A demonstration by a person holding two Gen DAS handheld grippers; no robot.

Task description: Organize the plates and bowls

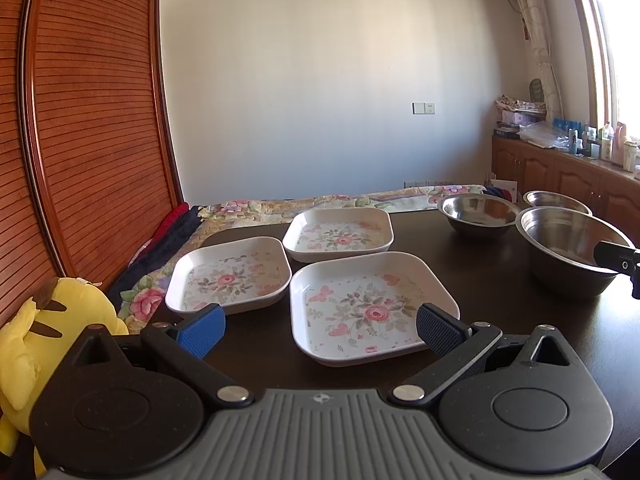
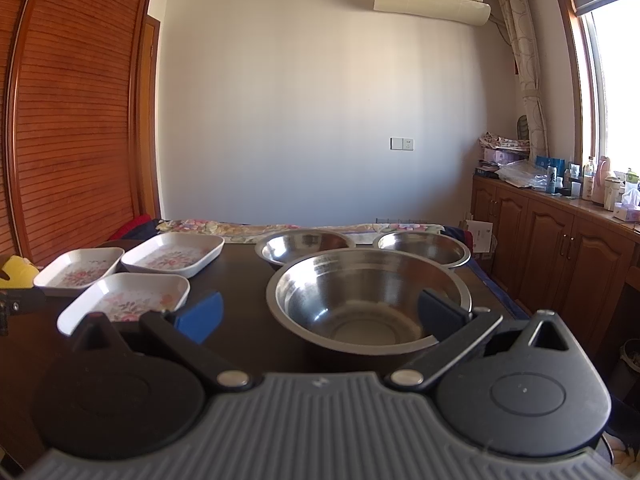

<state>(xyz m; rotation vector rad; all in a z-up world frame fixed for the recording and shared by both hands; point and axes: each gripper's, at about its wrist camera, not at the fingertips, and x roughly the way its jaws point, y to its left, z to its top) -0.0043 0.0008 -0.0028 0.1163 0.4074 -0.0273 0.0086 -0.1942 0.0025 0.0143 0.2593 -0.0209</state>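
1. My left claw [image 1: 320, 330] is spread wide and holds nothing; the nearest floral plate [image 1: 372, 308] sits between its fingers, lower centre, on the dark table [image 1: 500, 280].
2. My right claw [image 2: 320, 316] gapes too, empty — the big steel bowl [image 2: 368, 300] sits centre frame, two smaller bowls behind.

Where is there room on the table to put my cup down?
Bare table shows between the plates and the bowls, and along the near edge before each open gripper. The three plates crowd the left; the three bowls crowd the right.
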